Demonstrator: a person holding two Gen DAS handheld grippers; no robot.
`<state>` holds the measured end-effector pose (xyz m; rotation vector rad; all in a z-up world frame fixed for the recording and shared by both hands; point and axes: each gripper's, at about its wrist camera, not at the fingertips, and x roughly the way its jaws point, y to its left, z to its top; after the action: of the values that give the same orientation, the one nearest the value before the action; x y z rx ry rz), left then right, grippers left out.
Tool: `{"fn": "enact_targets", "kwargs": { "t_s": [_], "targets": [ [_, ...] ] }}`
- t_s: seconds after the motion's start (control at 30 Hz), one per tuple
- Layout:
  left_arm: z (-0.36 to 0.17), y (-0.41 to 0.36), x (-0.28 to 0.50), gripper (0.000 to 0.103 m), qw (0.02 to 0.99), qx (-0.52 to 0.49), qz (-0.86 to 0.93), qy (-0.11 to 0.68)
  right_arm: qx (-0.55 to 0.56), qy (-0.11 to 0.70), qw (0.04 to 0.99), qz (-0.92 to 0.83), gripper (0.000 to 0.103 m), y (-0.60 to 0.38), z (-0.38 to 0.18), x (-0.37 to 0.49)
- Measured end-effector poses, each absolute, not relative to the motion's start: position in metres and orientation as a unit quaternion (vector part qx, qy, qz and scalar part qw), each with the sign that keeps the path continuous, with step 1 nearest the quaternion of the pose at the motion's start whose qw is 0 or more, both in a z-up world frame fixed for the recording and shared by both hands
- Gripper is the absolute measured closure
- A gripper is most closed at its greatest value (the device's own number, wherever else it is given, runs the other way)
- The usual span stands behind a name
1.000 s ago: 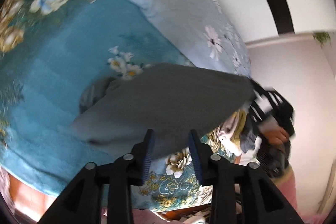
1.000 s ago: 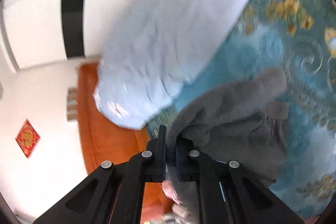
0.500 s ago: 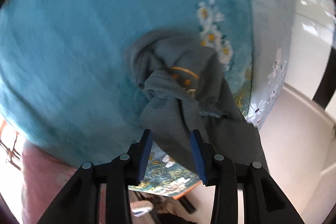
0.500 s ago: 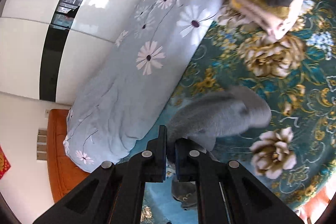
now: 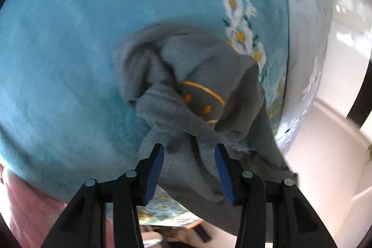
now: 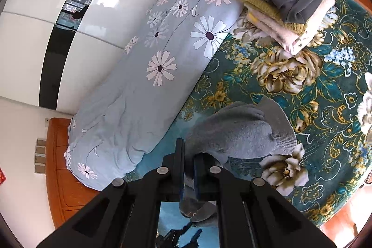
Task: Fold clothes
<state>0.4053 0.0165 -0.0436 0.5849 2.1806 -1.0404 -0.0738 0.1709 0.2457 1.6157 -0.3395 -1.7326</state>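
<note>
Left wrist view: the left gripper (image 5: pixel 188 166) is seen spread wide, blue-padded fingers (image 5: pixel 155 169) apart, with grey cloth lying between them but not pinched. The grey sweatshirt (image 5: pixel 200 90) is bunched in a heap on the teal blanket (image 5: pixel 69 50), an orange line and orange dots showing on a fold near its middle; its lower part drapes toward the camera past the blanket's edge. White-and-yellow flowers are printed on the blanket just beyond the heap. A pale blue quilt (image 5: pixel 304 15) is noted along the right side, blurred. Pink fabric is seen at lower left; what it belongs to cannot be told. Right wrist view: the right gripper (image 6: pixel 187 162) is clenched on a fold of the same grey sweatshirt (image 6: pixel 234 131), jaws nearly together with cloth caught between them. A ribbed cuff or hem of the garment is seen at the right of the raised bunch, over the dark green floral bedspread (image 6: pixel 325 90). The pale blue quilt (image 6: pixel 144 76), printed with white daisies, is laid in a long roll across the bed. A stack of folded clothes (image 6: pixel 288 6), grey on top with yellow and pale pink beneath, is set on the bedspread touching the quilt's far end, well apart from the sweatshirt. An orange wooden bed frame (image 6: pixel 58 169) is recorded at lower left.
</note>
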Motion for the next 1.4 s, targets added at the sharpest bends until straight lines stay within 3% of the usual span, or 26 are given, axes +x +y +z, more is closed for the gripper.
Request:
{"fn": "enact_targets", "kwargs": {
  "t_s": [0.03, 0.07, 0.2, 0.57, 0.67, 0.9, 1.0, 1.07, 1.1, 1.4],
  "targets": [
    [-0.042, 0.013, 0.401, 0.086, 0.323, 0.237, -0.406, 0.821, 0.629, -0.130, 0.366, -0.673, 0.097, 0.170, 0.246, -0.074],
    [-0.039, 0.012, 0.398, 0.099, 0.329, 0.257, -0.414, 0.809, 0.629, -0.126, 0.367, -0.673, 0.097, 0.169, 0.246, -0.073],
    [-0.013, 0.006, 0.406, 0.100, 0.353, 0.289, -0.452, 0.766, 0.633, -0.120, 0.368, -0.670, 0.097, 0.163, 0.245, -0.071],
    [0.101, -0.023, 0.542, 0.101, 0.502, 0.233, -0.476, 0.684, 0.656, -0.085, 0.399, -0.634, 0.097, 0.135, 0.243, -0.034],
    [0.098, -0.026, 0.575, 0.101, 0.522, 0.244, -0.454, 0.679, 0.670, -0.055, 0.399, -0.624, 0.097, 0.142, 0.233, -0.017],
    [0.018, -0.036, 0.606, 0.100, 0.492, 0.247, -0.418, 0.723, 0.701, -0.012, 0.368, -0.611, 0.097, 0.163, 0.202, 0.011],
    [0.003, -0.027, 0.624, 0.091, 0.470, 0.176, -0.399, 0.768, 0.714, -0.012, 0.345, -0.610, 0.097, 0.168, 0.191, 0.014],
    [-0.003, -0.015, 0.636, 0.060, 0.469, 0.140, -0.386, 0.782, 0.715, -0.008, 0.342, -0.610, 0.097, 0.168, 0.190, 0.017],
    [-0.004, -0.006, 0.642, 0.056, 0.475, 0.128, -0.380, 0.783, 0.713, -0.007, 0.342, -0.612, 0.097, 0.168, 0.192, 0.018],
    [-0.062, 0.054, 0.649, 0.056, 0.463, 0.143, -0.318, 0.815, 0.711, 0.003, 0.331, -0.620, 0.097, 0.156, 0.193, 0.019]
  ]
}}
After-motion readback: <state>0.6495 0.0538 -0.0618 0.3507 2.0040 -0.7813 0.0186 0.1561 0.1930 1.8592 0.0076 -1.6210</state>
